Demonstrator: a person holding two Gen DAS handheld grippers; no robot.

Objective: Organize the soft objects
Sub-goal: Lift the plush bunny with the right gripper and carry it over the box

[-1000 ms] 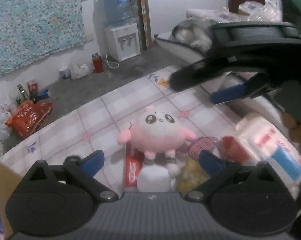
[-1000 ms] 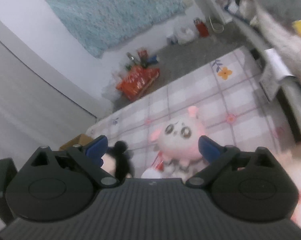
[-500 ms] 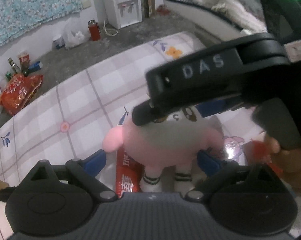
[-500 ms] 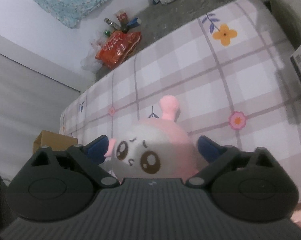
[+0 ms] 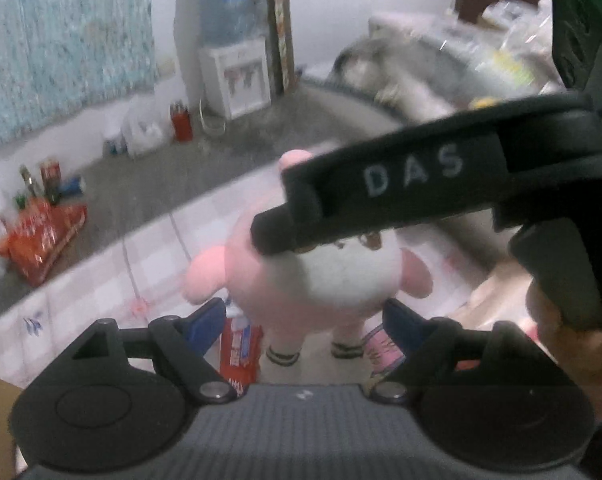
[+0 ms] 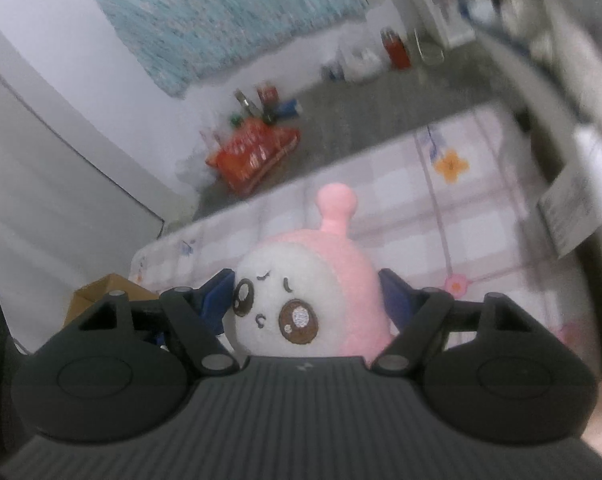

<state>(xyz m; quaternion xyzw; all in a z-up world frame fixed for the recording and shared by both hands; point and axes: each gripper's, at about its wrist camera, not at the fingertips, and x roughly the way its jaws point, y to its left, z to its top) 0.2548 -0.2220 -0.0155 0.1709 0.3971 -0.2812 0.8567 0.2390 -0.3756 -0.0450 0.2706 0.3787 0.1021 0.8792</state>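
A round pink and white plush doll [image 6: 309, 300] sits between the blue pads of my right gripper [image 6: 307, 300], which is shut on its head. The doll hangs lifted above the checked bed sheet [image 6: 481, 240]. In the left wrist view the same doll [image 5: 313, 272] hangs just ahead of my left gripper [image 5: 303, 316], which is open and empty. The right gripper's black body [image 5: 441, 184] crosses over the doll's face there. A red packet [image 5: 239, 348] and a pink round tag [image 5: 385, 350] lie on the sheet below the doll.
A cardboard box [image 6: 105, 292] stands at the bed's left edge. An orange snack bag [image 6: 253, 152], bottles and a white water dispenser [image 5: 237, 76] are on the grey floor beyond the bed. A heap of bedding [image 5: 441, 68] lies at the right.
My right gripper has shut on the pink doll's head and lifted it off the sheet. Both views have tilted up toward the room.
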